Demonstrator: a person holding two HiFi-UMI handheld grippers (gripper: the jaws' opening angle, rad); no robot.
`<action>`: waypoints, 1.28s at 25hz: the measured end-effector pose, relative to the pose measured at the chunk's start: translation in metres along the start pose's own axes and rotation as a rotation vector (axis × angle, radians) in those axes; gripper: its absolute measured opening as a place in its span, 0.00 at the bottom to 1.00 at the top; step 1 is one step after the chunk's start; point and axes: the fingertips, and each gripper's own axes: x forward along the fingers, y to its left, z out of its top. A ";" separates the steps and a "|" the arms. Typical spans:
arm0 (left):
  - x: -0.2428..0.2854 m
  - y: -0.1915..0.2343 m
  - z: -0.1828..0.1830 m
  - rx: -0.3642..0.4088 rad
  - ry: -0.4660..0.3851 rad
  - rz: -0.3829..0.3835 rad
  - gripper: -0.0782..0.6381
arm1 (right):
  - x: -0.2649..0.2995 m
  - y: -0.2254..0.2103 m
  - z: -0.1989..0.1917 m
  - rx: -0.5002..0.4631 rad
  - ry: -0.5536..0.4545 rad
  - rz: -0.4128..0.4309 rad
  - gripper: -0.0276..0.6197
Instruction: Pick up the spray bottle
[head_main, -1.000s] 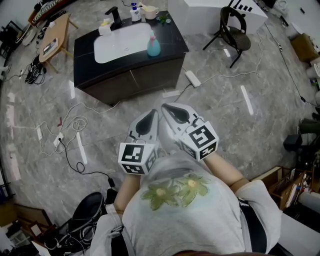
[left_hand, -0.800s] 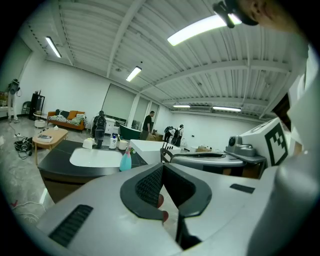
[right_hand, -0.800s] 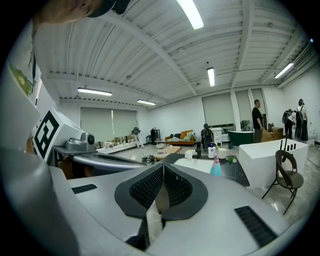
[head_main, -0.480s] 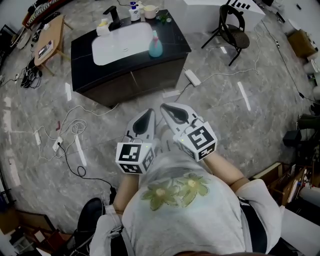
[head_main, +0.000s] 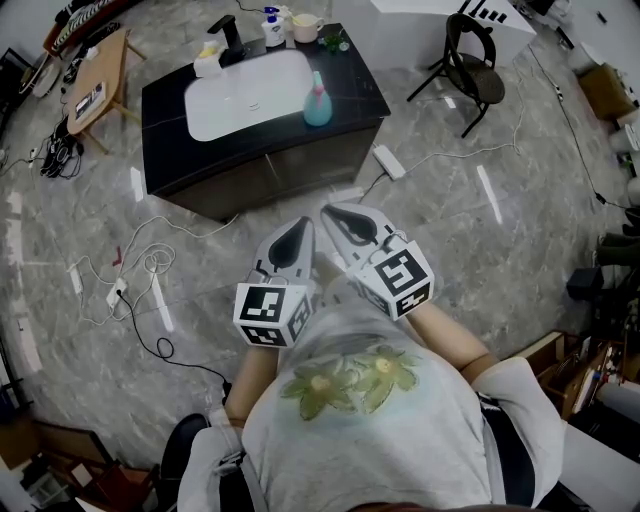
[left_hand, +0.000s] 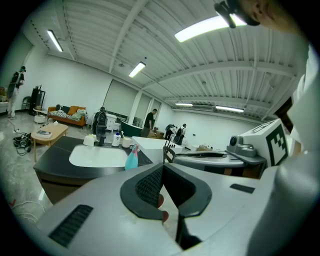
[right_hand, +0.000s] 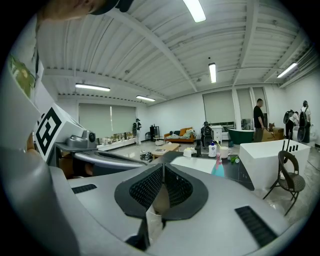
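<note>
The teal plastic spray bottle (head_main: 318, 103) with a pale trigger head stands upright on the black-topped bench (head_main: 170, 120), in the upper middle of the head view. It is just beside the right rim of the white oval sink basin (head_main: 245, 85). In the left gripper view the bottle (left_hand: 131, 159) shows left of centre, and in the right gripper view (right_hand: 218, 167) it shows right of centre. It is well apart from both tools.

The left hand-held gripper (head_main: 302, 224) is at frame centre, its jaws closed together with nothing between them (left_hand: 162, 166). The right hand-held gripper (head_main: 329, 213) is just beside it, jaws likewise closed and empty (right_hand: 163, 168). Each carries a cube with square black-and-white coded markers, left (head_main: 272, 315) and right (head_main: 402, 280); these bear patterns, not words.

At the bench's far edge are a black tap (head_main: 228, 35), a white pump bottle with a blue label (head_main: 271, 27) whose print is too small to read, and a cream mug (head_main: 304, 25). A black folding chair (head_main: 465, 60) stands at upper right, and a white power strip (head_main: 387, 160) lies on the grey marble-pattern floor (head_main: 470, 250).
</note>
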 end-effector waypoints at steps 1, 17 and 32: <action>0.004 0.003 0.004 0.004 0.000 -0.002 0.12 | 0.005 -0.005 0.002 0.002 -0.001 -0.003 0.08; 0.070 0.060 0.047 0.024 0.013 0.002 0.12 | 0.079 -0.067 0.024 0.022 0.018 -0.031 0.08; 0.106 0.090 0.067 0.034 0.028 -0.004 0.12 | 0.120 -0.098 0.029 0.047 0.041 -0.053 0.08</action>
